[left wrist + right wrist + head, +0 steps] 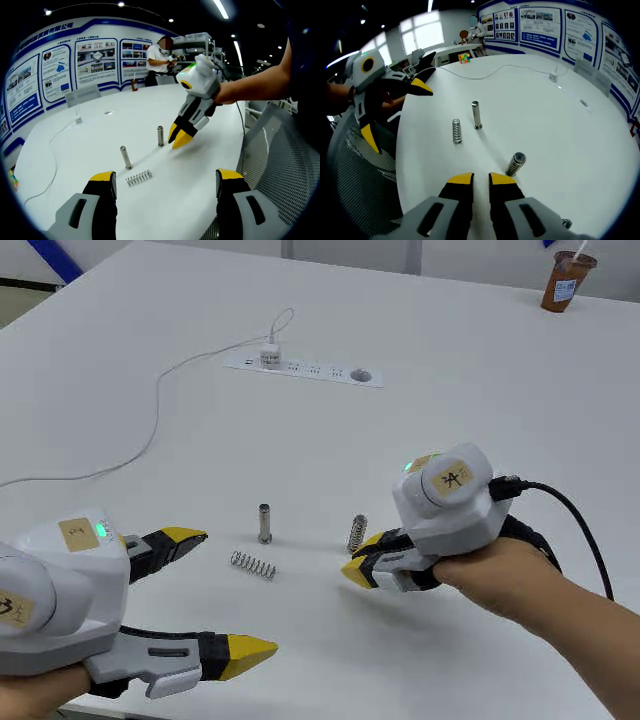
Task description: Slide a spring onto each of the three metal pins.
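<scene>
On the white table [450, 390] a bare metal pin [265, 523] stands upright. A loose spring [252, 565] lies on its side just in front of it. To the right another pin wears a spring [357, 532]. My right gripper [360, 568] hovers low beside that sprung pin [516, 164], shut with nothing held. My left gripper [215, 592] is open at the near left, its jaws wide apart and pointing at the loose spring [139, 177] and the bare pin [126, 157]. The right gripper [181, 136] also appears in the left gripper view, by the sprung pin [160, 135].
A white power strip [300, 368] with a plugged charger and trailing cable lies further back. A brown drink cup [568, 278] stands at the far right corner. A small metal piece [565, 223] lies by my right gripper. Mesh chairs stand beside the table.
</scene>
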